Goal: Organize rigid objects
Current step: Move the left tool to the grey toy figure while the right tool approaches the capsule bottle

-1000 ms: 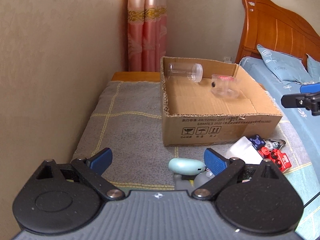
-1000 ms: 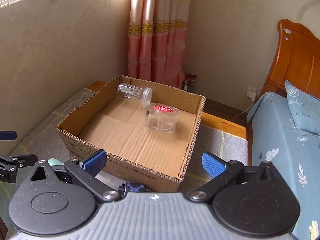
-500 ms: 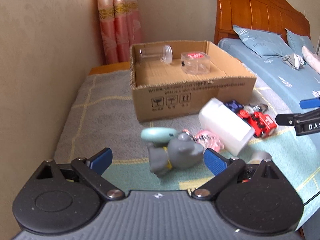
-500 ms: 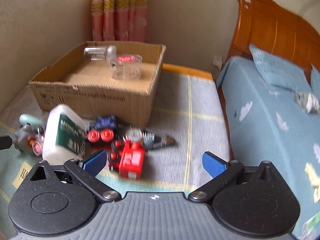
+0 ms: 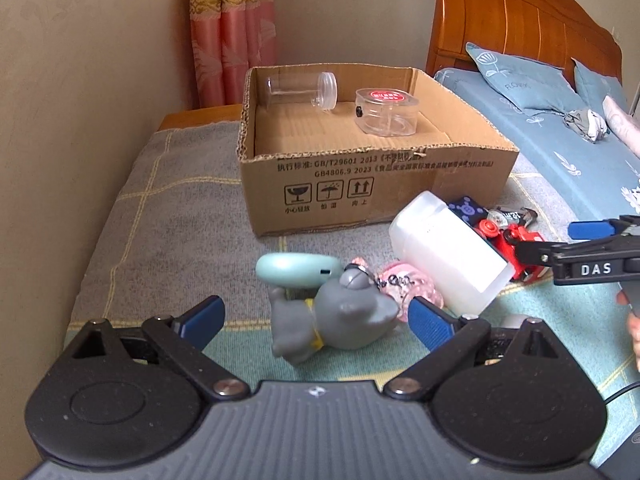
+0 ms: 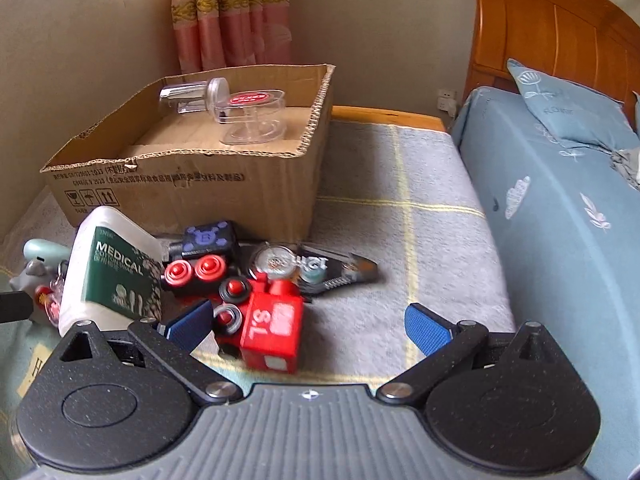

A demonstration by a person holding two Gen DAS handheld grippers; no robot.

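Observation:
A cardboard box [image 5: 372,184] [image 6: 188,188] stands on the blanket and holds a clear jar [image 5: 302,88] lying on its side and a round clear tub with a red lid [image 5: 386,112]. In front of it lies a pile: a grey toy animal [image 5: 340,312], a pale blue oval case [image 5: 298,270], a pink trinket [image 5: 404,286], a white medical box [image 5: 448,254] [image 6: 110,272], a red toy truck [image 6: 268,324], a dark blue toy [image 6: 208,238]. My left gripper [image 5: 316,316] is open around the grey toy. My right gripper [image 6: 308,322] is open above the red truck.
A wall runs along the left. A bed with blue sheet [image 6: 560,208], pillows and a wooden headboard [image 5: 512,24] lies on the right. Pink curtains [image 5: 232,28] hang behind the box. A flat dark packet [image 6: 340,270] lies beside the truck.
Both grippers pulled back from the box and dropped toward the pile of objects. The left now frames the grey toy; the right has come close over the red truck.

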